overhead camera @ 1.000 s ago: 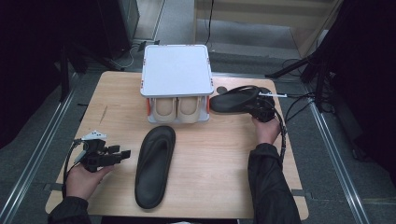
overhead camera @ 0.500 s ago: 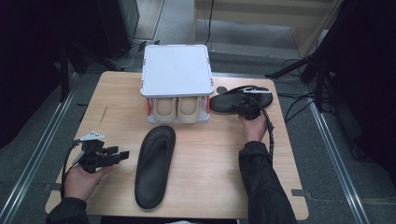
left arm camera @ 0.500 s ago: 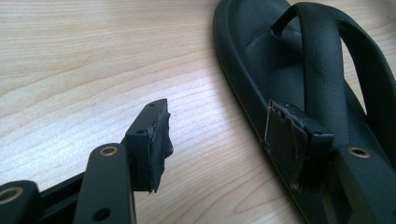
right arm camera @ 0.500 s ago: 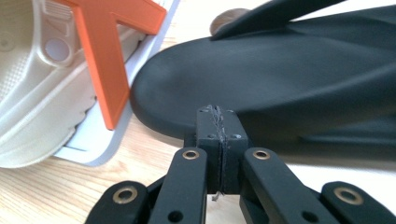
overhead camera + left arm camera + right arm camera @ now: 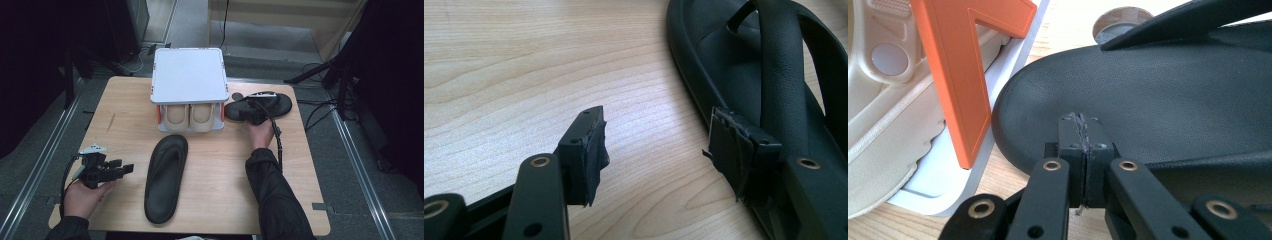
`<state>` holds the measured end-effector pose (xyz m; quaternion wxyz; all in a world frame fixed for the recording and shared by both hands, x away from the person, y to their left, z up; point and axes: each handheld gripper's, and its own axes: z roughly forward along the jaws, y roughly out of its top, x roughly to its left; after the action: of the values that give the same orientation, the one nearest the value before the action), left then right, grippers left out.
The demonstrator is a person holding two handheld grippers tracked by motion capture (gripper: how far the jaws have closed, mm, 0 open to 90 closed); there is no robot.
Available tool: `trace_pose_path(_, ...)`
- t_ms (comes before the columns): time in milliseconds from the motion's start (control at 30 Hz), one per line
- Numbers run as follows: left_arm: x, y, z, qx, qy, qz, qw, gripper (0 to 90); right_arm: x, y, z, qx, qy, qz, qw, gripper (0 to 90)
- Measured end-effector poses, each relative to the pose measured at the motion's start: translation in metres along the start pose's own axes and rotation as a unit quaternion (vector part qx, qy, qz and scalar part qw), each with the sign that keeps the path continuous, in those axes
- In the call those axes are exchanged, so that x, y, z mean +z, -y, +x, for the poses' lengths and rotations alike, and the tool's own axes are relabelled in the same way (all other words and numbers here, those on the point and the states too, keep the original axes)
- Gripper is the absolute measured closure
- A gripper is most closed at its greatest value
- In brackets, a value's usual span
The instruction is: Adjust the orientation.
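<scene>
Two black sandals are on the wooden table [image 5: 120, 120]. One sandal [image 5: 165, 177] lies lengthwise at the front centre. My left gripper [image 5: 127, 169] is open just left of it, with bare table between its pads [image 5: 591, 145] and that sandal [image 5: 744, 65] beside the right pad. The other sandal [image 5: 277, 104] lies crosswise at the back right, beside the shoe rack. My right gripper [image 5: 250, 114] rests over its toe end, jaws pressed together with nothing between them [image 5: 1082, 135], the tip above the footbed [image 5: 1148, 95].
A white-topped shoe rack [image 5: 189, 75] with orange brackets [image 5: 963, 75] stands at the back centre. A pair of beige shoes [image 5: 190, 117] sits under it. A round grommet [image 5: 236, 95] lies between rack and sandal. Cables trail off the table's right edge.
My right hand and gripper have moved left along the back sandal toward the rack. The left gripper has stayed put, and both sandals lie as before.
</scene>
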<state>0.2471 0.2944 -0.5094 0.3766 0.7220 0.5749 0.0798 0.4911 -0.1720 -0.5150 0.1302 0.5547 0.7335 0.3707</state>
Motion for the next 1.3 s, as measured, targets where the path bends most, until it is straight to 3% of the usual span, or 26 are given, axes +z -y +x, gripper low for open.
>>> trace_pose_path(367,0.004,-0.004,-0.003,0.009,0.006,0.005,0.9999,39.9,-0.007,0.005,-0.008,0.010,-0.010,0.001,0.9999,90.0)
trace_pose_path(700,0.010,-0.010,-0.005,0.018,0.017,0.006,0.9997,39.7,-0.014,0.011,-0.009,0.003,-0.005,0.006,1.0000,90.0)
trace_pose_path(800,0.013,-0.013,-0.006,0.022,0.021,0.006,0.9995,39.7,-0.017,0.014,-0.010,0.000,-0.006,0.004,1.0000,90.0)
trace_pose_path(933,0.015,-0.017,-0.006,0.014,0.043,0.009,0.9989,39.7,-0.021,0.016,-0.012,0.001,-0.006,0.006,1.0000,90.0)
trace_pose_path(1300,0.022,-0.024,-0.009,0.028,0.044,0.008,0.9986,39.7,-0.033,0.024,-0.022,0.009,-0.007,0.011,0.9999,90.0)
